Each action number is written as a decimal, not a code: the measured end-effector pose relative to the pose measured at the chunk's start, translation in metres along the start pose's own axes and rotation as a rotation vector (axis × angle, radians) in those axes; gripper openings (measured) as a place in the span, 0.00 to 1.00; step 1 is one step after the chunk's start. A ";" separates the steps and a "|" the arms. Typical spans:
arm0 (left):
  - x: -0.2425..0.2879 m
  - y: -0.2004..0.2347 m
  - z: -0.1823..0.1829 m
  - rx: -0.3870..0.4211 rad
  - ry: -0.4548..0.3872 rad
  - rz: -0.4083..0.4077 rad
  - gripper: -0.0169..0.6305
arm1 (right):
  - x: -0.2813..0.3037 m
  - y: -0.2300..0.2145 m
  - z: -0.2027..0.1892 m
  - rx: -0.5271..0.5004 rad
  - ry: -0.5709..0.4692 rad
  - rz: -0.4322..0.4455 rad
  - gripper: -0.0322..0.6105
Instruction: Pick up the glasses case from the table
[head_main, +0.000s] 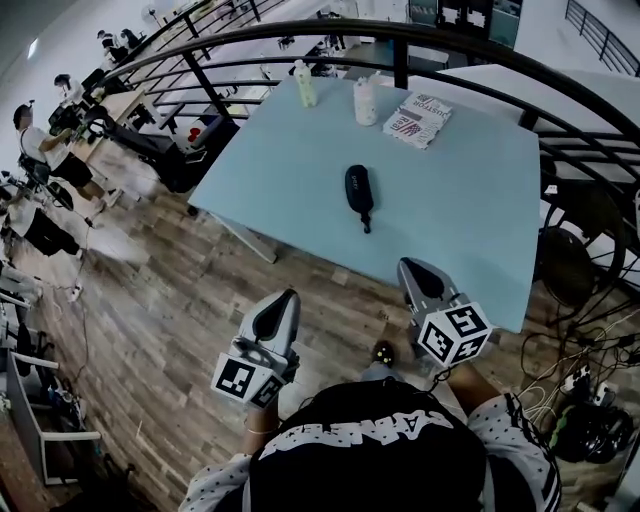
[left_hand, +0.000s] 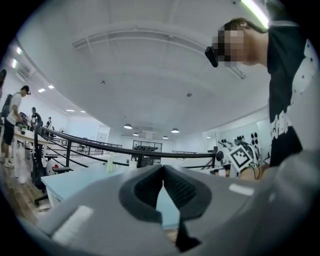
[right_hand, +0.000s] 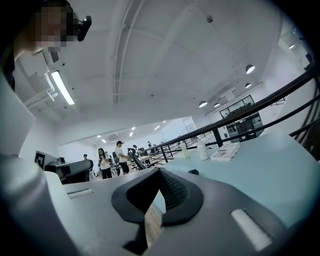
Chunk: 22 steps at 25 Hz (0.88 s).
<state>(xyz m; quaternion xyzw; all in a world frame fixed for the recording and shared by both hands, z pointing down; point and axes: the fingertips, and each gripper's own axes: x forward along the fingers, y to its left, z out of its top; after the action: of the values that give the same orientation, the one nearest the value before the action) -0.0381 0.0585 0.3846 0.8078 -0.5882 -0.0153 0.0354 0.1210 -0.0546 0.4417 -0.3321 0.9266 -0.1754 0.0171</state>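
On the head view I see the case (head_main: 358, 190) lying in the middle of the table (head_main: 470, 215). The right gripper view catches it only as a dark speck, and the left gripper view misses it. I count one case, two bottles (head_main: 305, 85) at its 11 and 12 o'clock, and one packet (head_main: 418, 120) at 1. The left gripper (head_main: 289, 296) and right gripper (head_main: 405, 265) are held level at the case's 6 o'clock, short of the table. Both have their jaws together and empty.

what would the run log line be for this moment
stage: pre-grasp | left gripper: shut, empty | right gripper: shut, empty | glasses case: on table, untouched, ahead of both grippers
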 end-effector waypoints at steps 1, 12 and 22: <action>0.008 0.000 0.000 0.003 0.000 -0.005 0.03 | 0.002 -0.005 0.003 -0.003 -0.003 -0.003 0.06; 0.087 -0.010 0.000 0.016 0.002 -0.069 0.03 | 0.014 -0.070 0.022 0.009 -0.016 -0.052 0.06; 0.101 0.011 -0.008 0.020 0.035 -0.017 0.03 | 0.046 -0.084 0.023 0.016 0.005 -0.019 0.06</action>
<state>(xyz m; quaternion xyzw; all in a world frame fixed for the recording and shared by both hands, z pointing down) -0.0165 -0.0407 0.3946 0.8133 -0.5806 0.0043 0.0375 0.1393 -0.1508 0.4519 -0.3403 0.9220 -0.1840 0.0159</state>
